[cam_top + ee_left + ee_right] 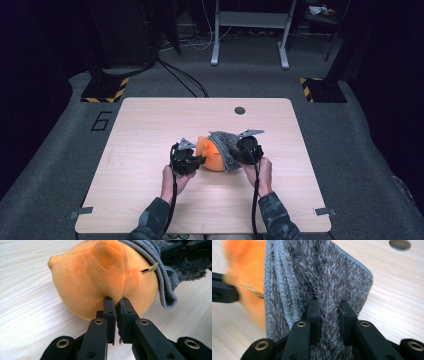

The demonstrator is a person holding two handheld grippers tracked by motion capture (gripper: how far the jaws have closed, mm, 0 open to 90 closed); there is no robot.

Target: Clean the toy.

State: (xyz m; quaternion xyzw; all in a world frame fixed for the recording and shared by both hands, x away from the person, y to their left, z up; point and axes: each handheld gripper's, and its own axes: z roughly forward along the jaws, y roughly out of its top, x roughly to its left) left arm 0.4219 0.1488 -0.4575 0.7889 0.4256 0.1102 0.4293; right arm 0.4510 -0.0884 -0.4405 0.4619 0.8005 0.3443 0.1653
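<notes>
From above, we are holding an orange plush toy (210, 155) at mid-table; up close, our left gripper (116, 305) is pinching its seam, while our right gripper (329, 311), gripping the grey fuzzy cloth (324, 277), should be wiping gently.

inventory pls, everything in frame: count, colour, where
plush toy: 1, orange, middle of the table, between the two grippers
cloth: 1, grey fuzzy with stitched edge, draped over the toy's right side
small tag: 1, pale, on the toy near the cloth's edge
table: 1, light wood, centre, with a round hole near its far edge
floor: grey carpet around the table, a "6" marked at left
metal frame: 1, white, behind the table
striped bases: 2, black and yellow, past the far corners
left gripper: 1, black, jaws pinching the plush
right gripper: 1, black, jaws clamped on the cloth
hands: 2, camouflage sleeves, bottom edge
</notes>
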